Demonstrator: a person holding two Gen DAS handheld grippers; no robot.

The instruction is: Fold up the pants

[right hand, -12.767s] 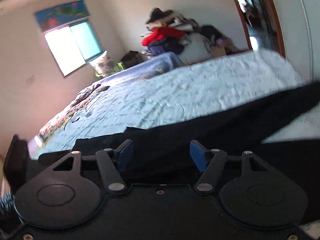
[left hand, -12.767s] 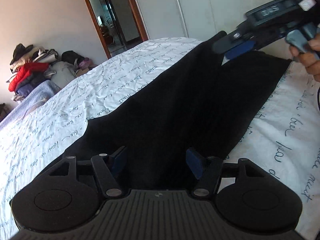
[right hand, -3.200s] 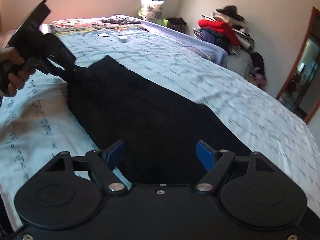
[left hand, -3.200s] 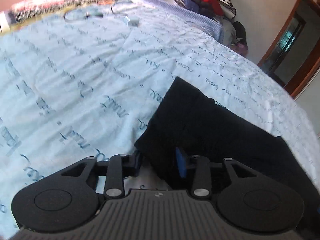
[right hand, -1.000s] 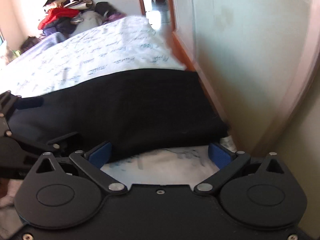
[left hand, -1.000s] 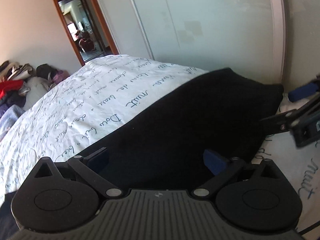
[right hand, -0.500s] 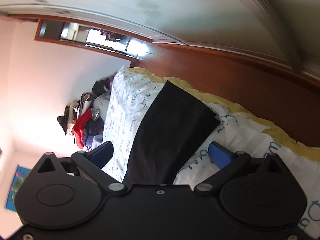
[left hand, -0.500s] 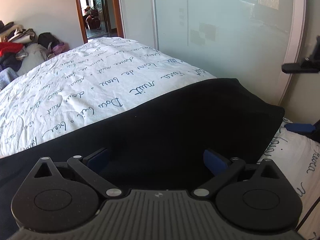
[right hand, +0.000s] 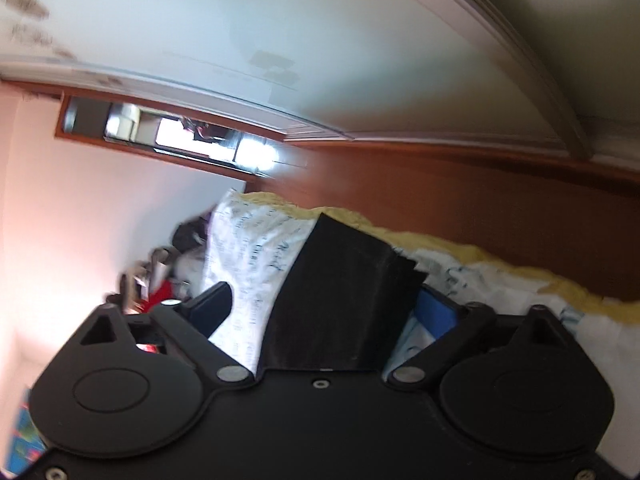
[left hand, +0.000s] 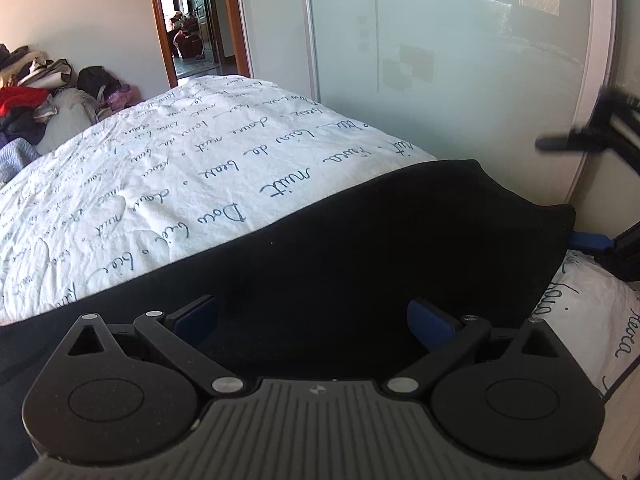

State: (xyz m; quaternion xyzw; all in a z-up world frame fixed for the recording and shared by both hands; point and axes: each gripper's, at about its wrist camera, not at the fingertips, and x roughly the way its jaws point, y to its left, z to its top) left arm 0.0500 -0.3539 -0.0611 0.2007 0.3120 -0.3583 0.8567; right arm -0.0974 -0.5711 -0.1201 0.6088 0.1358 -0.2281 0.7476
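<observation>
Black pants [left hand: 360, 248] lie in a long band across the bed, their end [right hand: 344, 280] near the bed's edge by the wardrobe. My left gripper [left hand: 312, 316] hovers open over the cloth, with both blue pads apart and nothing pinched. My right gripper [right hand: 324, 312] is rolled on its side at the pants' end, also seen at the right edge as the right gripper [left hand: 560, 192]. Its jaws are closing with the cloth corner between them. One blue pad [right hand: 434, 314] sits against the lower side of the cloth; the other finger [right hand: 212, 308] stands clear of it.
The bed sheet [left hand: 180, 184] is white with blue script. A frosted sliding wardrobe door [left hand: 440, 60] stands close beyond the bed edge. An open doorway [left hand: 188, 20] and a heap of clothes [left hand: 36, 104] lie at the far left. Brown wood [right hand: 480, 200] borders the mattress.
My right gripper rolled onto its side and sank to the pants' end; its jaws have narrowed around the corner. My left gripper stayed over the cloth, rolling slightly.
</observation>
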